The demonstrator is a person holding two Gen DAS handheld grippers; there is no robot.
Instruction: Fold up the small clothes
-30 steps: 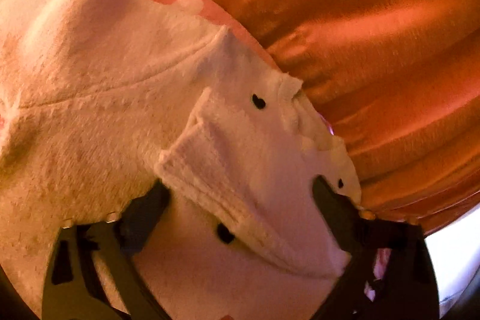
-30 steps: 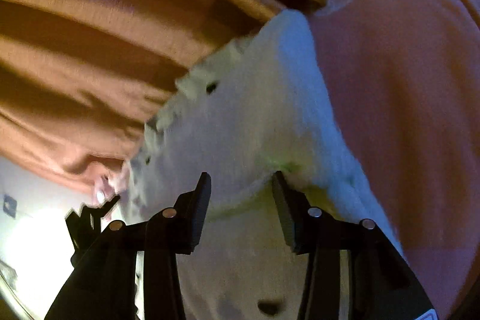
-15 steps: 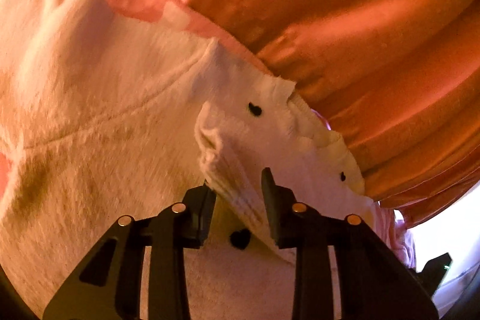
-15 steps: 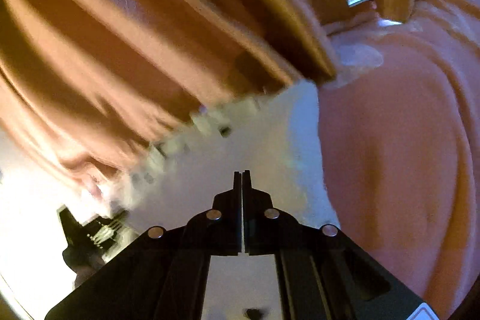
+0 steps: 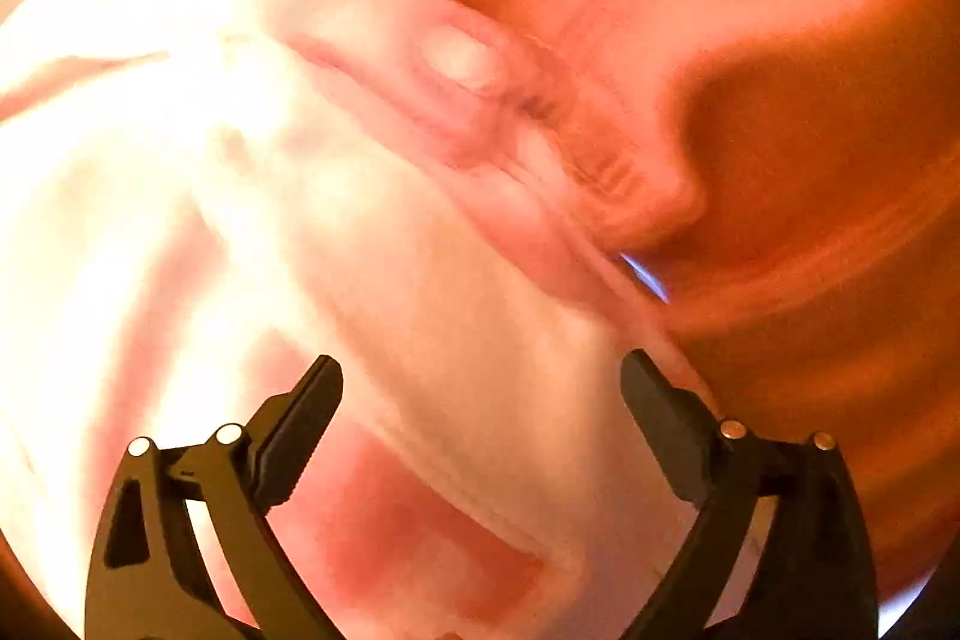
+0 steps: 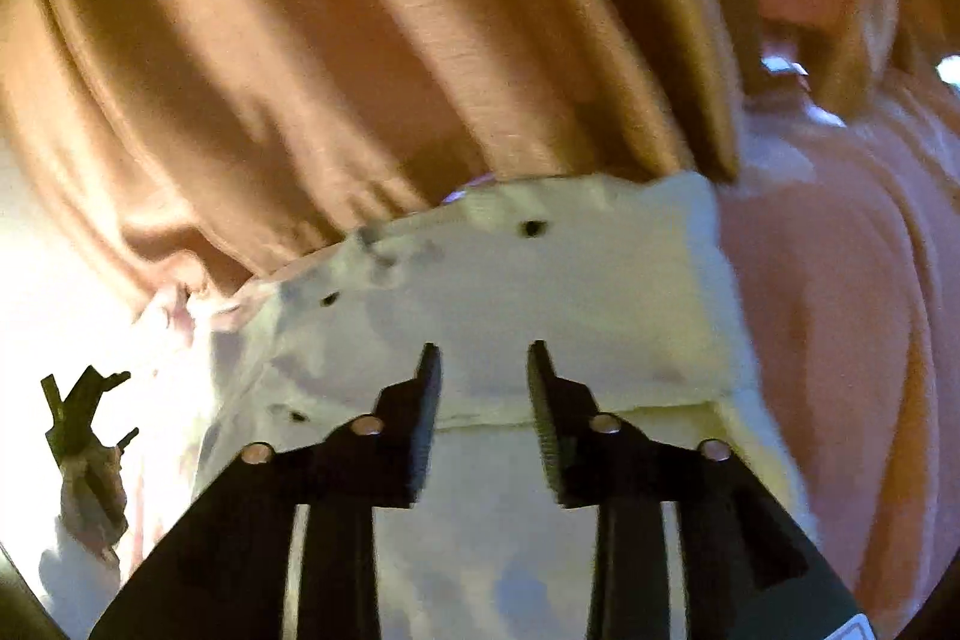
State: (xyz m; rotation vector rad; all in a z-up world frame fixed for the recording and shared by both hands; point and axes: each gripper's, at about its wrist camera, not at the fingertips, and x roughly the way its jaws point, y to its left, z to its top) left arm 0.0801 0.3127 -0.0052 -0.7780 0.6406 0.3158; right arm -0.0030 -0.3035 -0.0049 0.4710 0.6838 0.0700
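Left gripper (image 5: pixel 480 382): jaws spread wide, holding nothing; I see white cloth and a pink patch between and beyond the fingers.
Right gripper (image 6: pixel 483 376): jaws parted by a moderate gap, empty, poised over the folded edge.
Garment (image 6: pixel 540 292): small white fleecy piece with dark dots, lying on the pink blanket (image 6: pixel 840 310), its far edge near the hanging orange-brown curtain (image 6: pixel 360 40).
Fold state: in the right wrist view 1 layer lies over another, with a straight crease just ahead of the fingertips; I judge 1 fold is made and more remain.
Left view quality: blurred and overexposed; the white band is probably the same garment, but I cannot tell which edge.
Step in hand: choosing the next 2 grip points.
How to do it well: I would take both corners of 1 edge, pinching all layers together, shallow enough to miss the blanket.
Risk: fleece slips, so the top layer could slide off the crease.
Left gripper seen from right: small, far left (image 6: pixel 84 418).
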